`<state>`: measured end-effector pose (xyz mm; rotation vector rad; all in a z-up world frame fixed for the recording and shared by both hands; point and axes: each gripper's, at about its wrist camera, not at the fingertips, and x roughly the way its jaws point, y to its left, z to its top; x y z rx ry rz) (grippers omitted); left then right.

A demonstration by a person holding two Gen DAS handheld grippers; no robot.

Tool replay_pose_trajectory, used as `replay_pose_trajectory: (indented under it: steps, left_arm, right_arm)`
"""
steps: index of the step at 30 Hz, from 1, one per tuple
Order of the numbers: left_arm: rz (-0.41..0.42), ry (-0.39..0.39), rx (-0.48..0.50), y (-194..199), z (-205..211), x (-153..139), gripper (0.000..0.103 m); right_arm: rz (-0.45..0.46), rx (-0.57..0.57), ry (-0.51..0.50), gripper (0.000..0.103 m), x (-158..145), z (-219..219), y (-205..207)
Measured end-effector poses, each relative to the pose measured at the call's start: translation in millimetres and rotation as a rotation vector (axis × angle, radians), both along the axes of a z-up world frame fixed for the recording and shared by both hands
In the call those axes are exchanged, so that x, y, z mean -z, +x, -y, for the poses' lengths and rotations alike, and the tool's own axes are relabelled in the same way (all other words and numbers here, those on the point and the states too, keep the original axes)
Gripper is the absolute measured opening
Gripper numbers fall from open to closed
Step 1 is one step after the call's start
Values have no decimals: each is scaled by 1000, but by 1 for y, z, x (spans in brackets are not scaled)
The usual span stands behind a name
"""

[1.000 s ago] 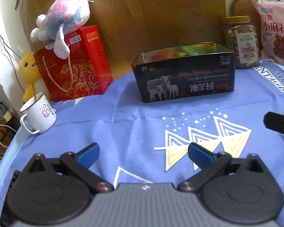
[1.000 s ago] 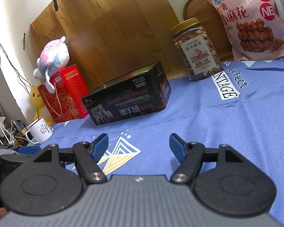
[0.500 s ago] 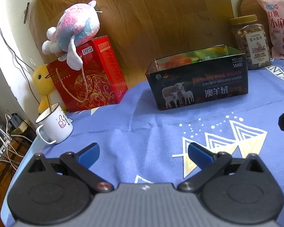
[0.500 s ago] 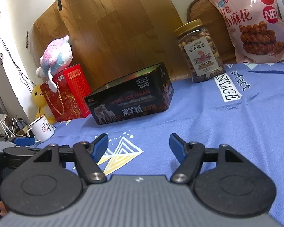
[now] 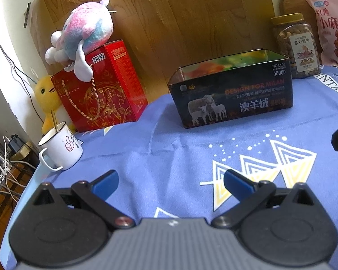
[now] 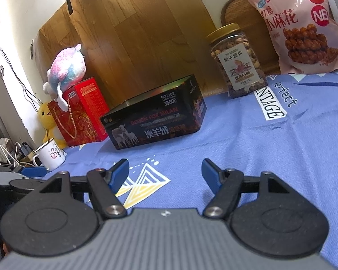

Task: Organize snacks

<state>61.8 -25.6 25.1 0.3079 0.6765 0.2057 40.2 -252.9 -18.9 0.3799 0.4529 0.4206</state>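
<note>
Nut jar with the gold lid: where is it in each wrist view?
Left wrist: nut jar far upper right, behind the black tin's right end.
Right wrist: nut jar upper centre-right, right of the tin.
Shared landmark: pink snack bag immediately right of the jar.

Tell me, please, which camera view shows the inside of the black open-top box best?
The left wrist view: it looks down over the rim of the black box, showing colourful contents, too blurred to identify. The right wrist view sees the box lower and obliquely, showing its front and right end, hardly any interior.
</note>
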Motion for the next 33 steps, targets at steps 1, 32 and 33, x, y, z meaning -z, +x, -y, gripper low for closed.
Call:
replay_pose_trajectory:
  steps: [1, 32, 33]
  left_arm:
    - [0, 2, -1, 0, 0, 1, 103]
    - [-29, -50, 29, -1, 0, 4, 103]
    - [-29, -52, 31, -1, 0, 4, 103]
  right_arm:
    - [0, 0, 0, 73, 0, 0, 0]
    - [11, -6, 6, 73, -1, 1, -1]
    - [11, -6, 5, 73, -1, 1, -1]
